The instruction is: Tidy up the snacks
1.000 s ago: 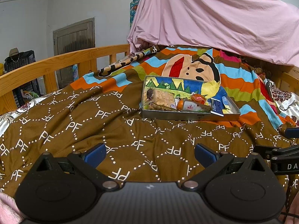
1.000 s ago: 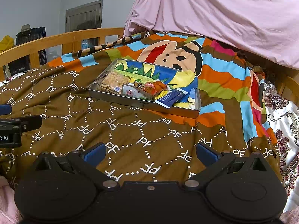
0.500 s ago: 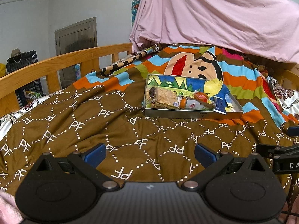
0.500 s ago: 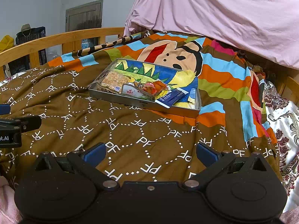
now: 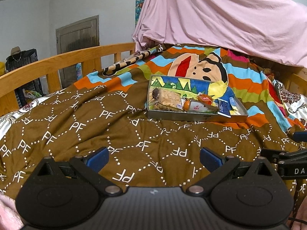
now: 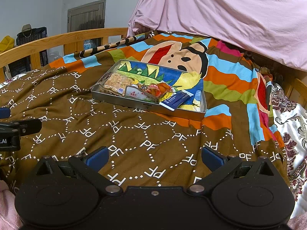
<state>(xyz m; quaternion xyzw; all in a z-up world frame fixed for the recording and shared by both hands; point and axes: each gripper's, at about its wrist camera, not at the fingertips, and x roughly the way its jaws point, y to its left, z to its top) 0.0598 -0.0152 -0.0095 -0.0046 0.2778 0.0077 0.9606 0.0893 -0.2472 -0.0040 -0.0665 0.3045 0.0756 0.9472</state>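
Snacks (image 6: 145,93) all sit inside metal tray (image 6: 153,108) on bedspread (image 6: 134,140): cracker pack (image 6: 118,82) at left, blue sachet (image 6: 175,100) at right. Left gripper (image 5: 154,158) and right gripper (image 6: 155,157) hover well short of tray, jaws spread, empty. Scene fits sorting pending or finished; stage unclear.

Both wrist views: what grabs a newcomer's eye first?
The metal tin of snacks, sitting mid-bed on the brown quilt, with a blue packet poking over its near rim. Behind it, a big cartoon face on the striped blanket, under a draped pink sheet.
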